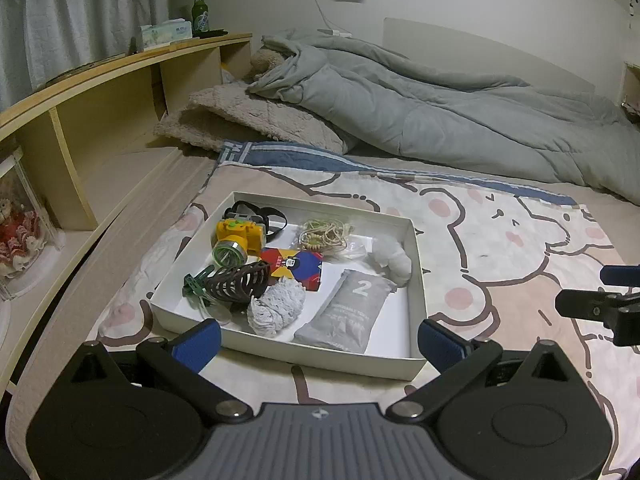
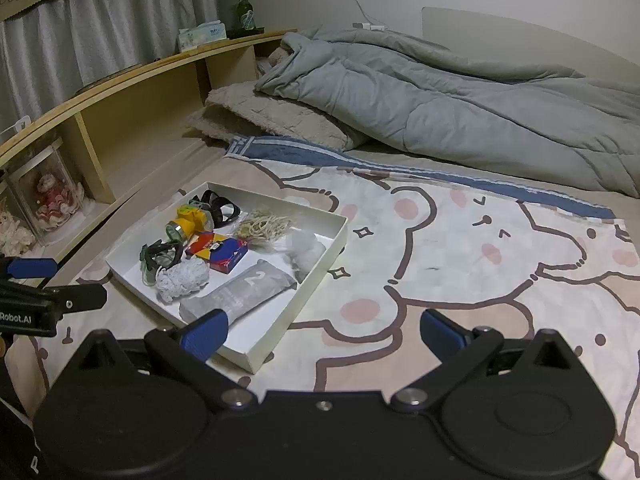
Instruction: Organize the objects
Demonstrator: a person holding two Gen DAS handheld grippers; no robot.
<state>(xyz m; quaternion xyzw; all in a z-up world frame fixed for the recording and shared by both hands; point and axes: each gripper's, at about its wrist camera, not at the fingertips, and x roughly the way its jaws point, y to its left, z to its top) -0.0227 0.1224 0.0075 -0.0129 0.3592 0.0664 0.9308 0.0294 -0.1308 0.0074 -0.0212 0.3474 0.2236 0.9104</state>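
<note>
We are holding both the left gripper (image 1: 320,344) and right gripper (image 2: 324,334) spread wide, grasping nothing, while the shallow white cardboard tray (image 1: 416,252) is lying on the bear-print blanket (image 1: 500,240), crowded with small clutter.

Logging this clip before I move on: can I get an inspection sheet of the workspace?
Surface: bear-print sheet on a bed.
Job's things: white tray holds yellow headlamp, colourful card box, grey pouch, cord bundle, rag, brown clip.
Clutter: nothing seen on the sheet.
Grippers: left gripper and right gripper open, empty, short of the tray.
Cables: white wire on the wall.
Surroundings: grey duvet, shelf, bottle.
</note>
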